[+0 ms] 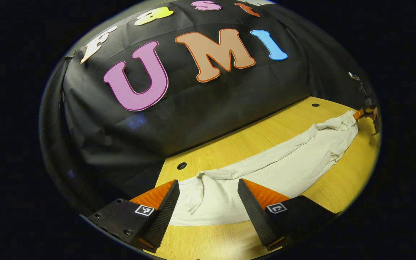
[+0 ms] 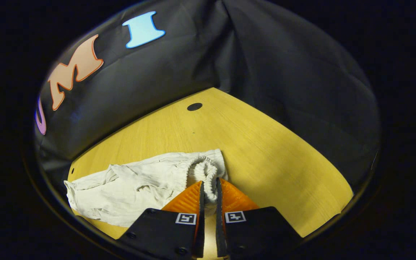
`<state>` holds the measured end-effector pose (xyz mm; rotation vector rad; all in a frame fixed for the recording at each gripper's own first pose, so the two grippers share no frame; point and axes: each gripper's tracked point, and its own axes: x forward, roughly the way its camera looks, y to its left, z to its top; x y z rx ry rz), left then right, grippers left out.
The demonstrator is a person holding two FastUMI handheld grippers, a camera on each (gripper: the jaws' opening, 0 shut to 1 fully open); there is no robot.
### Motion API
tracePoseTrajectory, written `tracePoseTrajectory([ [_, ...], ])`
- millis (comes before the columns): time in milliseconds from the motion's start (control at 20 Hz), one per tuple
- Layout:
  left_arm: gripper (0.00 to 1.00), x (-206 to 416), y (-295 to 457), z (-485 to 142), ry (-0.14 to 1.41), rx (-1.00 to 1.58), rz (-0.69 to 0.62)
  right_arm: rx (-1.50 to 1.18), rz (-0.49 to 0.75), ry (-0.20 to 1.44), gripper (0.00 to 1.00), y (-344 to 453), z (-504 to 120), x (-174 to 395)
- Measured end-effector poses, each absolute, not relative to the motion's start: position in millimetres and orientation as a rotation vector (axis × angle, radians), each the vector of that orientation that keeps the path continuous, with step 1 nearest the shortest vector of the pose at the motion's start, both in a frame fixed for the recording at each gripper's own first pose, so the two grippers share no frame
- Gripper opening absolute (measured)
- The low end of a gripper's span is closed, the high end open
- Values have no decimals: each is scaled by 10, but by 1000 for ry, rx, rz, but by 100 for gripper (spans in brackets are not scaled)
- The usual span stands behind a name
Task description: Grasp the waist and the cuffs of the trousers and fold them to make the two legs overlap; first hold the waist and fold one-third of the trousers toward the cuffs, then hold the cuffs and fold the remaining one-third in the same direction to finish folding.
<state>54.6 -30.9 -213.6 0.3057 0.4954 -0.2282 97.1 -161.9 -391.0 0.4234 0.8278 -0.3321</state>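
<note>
The cream cloth trousers (image 1: 265, 169) lie stretched out on the yellow wooden counter (image 1: 341, 187). The left gripper (image 1: 208, 187) hangs over the cuff end at 6 o'clock, its jaws spread wide. The right gripper (image 2: 208, 187) has its jaws pinching the ruffled stretchy waist (image 2: 204, 171) at 6 o'clock.

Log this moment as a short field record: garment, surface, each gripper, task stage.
garment: cream cotton trousers, stretched lengthwise, wrinkled, legs overlapped
surface: yellow wooden table with small dark holes
backdrop: black cloth wall
left gripper: open, fingers straddling the cuff end, cloth lying between them, not pinched
right gripper: shut on the elastic gathered waistband
task stage: legs appear overlapped; thirds fold not yet started
</note>
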Motion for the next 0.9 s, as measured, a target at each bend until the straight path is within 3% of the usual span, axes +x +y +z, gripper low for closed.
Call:
tracePoseTrajectory([
  [350, 96, 547, -394, -2131, 485, 293, -250, 500, -293, 717, 15, -1642, -3535, 1062],
  [750, 96, 513, -324, -2198, 495, 266, -245, 465, -51, 564, 15, -1344, -3140, 1348],
  [800, 100, 508, -302, -2209, 495, 260, -241, 458, -25, 558, 15, -1281, -3093, 1370],
  [900, 96, 498, -216, -2223, 499, 253, -223, 438, 30, 552, 14, -1177, -3032, 1396],
])
